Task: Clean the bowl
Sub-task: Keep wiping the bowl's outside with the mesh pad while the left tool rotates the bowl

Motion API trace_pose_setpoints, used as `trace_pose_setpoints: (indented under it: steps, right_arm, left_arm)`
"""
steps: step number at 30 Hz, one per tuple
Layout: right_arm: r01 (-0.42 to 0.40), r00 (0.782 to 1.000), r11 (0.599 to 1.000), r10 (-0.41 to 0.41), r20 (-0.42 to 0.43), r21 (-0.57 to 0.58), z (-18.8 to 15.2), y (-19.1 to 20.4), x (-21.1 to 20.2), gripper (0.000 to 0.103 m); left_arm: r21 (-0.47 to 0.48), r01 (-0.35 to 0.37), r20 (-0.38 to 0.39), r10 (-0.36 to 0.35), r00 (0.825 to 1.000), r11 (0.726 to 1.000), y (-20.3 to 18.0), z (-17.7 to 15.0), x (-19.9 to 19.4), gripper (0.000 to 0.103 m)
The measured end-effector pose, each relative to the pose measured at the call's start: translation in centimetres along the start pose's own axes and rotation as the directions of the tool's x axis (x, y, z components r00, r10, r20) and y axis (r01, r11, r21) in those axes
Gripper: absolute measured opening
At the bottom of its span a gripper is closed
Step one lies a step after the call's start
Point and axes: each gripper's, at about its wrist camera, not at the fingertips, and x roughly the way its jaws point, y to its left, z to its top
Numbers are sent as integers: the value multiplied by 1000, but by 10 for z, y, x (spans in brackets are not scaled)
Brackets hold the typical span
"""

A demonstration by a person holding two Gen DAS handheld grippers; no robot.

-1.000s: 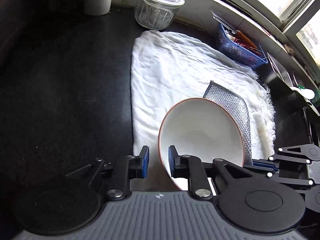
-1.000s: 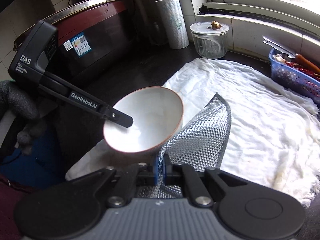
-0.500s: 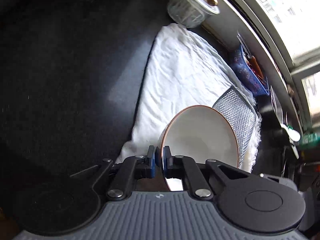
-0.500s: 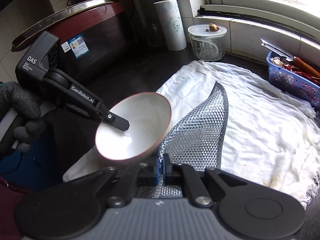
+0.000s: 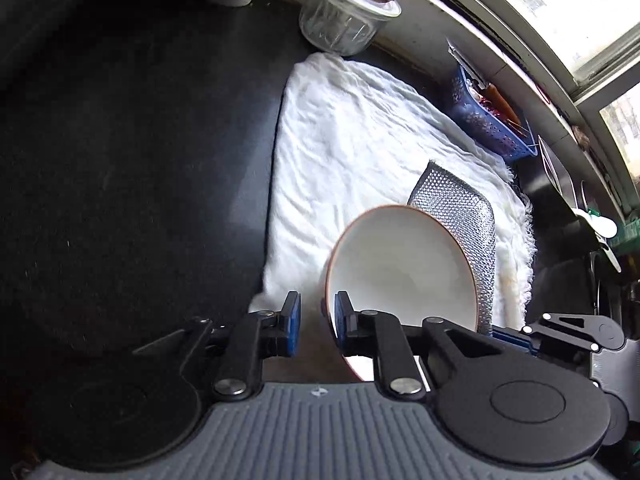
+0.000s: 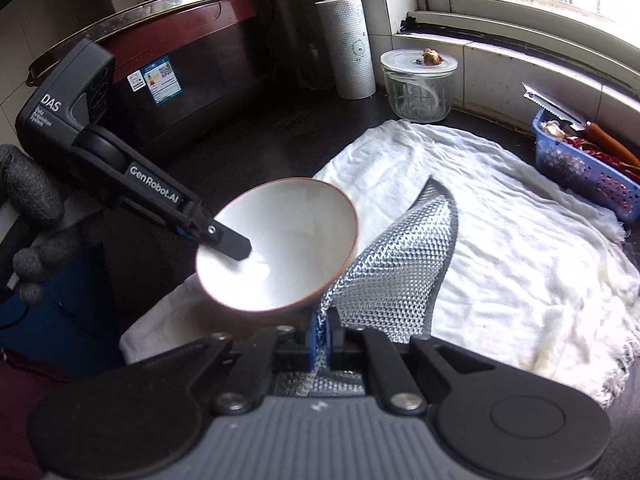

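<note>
A white bowl (image 5: 400, 268) with a brown rim is tilted over the near edge of a white cloth (image 5: 352, 140). My left gripper (image 5: 316, 312) straddles its rim and its jaws are opening: the inner pad lies by the rim and the outer pad stands clear. In the right wrist view, one left finger (image 6: 232, 243) reaches into the bowl (image 6: 280, 248). My right gripper (image 6: 322, 328) is shut on a silver mesh scrubbing cloth (image 6: 400, 264), which stands up just behind the bowl's far side. That mesh (image 5: 460, 200) also shows in the left wrist view.
The cloth lies on a black counter (image 5: 140, 140). Along the window sill at the back are a lidded glass jar (image 6: 418, 84), a paper roll (image 6: 348, 44) and a blue basket (image 6: 584, 164). A dark red cooker (image 6: 180, 60) fills the left. A gloved hand (image 6: 28, 216) holds the left gripper.
Half a second ago the left jaws pinched the bowl's rim; now they have parted. The right gripper keeps hold of the mesh and has barely moved.
</note>
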Motion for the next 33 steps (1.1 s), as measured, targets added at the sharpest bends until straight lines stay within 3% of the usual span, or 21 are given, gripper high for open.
trace_pose_setpoints:
  steps: [3,4,8,12,15,19,21,23,26,33]
  right_arm:
    - [7,1000,1000,-7,-8,-23,5,-4,1,5]
    - [4,1000,1000,-4,-11,-29,6,-4,2,5]
    - [-3,1000,999,2,-16,-42,4,2,3,5]
    - [-17,1000,1000,17,-16,-6,-3,7,4,5]
    - [-54,999,998,54,2,27,-8,17,5,5]
    - [-82,997,996,82,14,25,-9,35,11,5]
    - [-92,996,996,92,10,13,-8,43,14,5]
    - [-92,996,996,92,3,3,-7,45,16,5]
    - [-74,997,997,74,2,13,-8,37,12,5]
    - [1,1000,1000,-1,1,14,-1,7,0,5]
  left_arm:
    - [93,8,-14,-7,1000,996,-4,8,7,16]
    - [99,14,-14,-12,1000,995,-4,8,6,10]
    - [-70,69,-9,-70,998,995,9,-1,1,9]
    - [-265,93,-7,-99,995,960,19,-20,0,9]
    - [-346,100,-7,-109,994,933,20,-33,1,10]
    - [-374,102,2,-109,994,922,16,-43,2,12]
    - [-345,119,-7,-129,992,931,10,-42,2,15]
    - [-259,112,-9,-119,993,959,2,-38,-2,18]
    - [-123,43,18,-41,999,991,-5,-27,-11,20]
    - [99,-14,30,11,999,995,-5,7,-1,20]
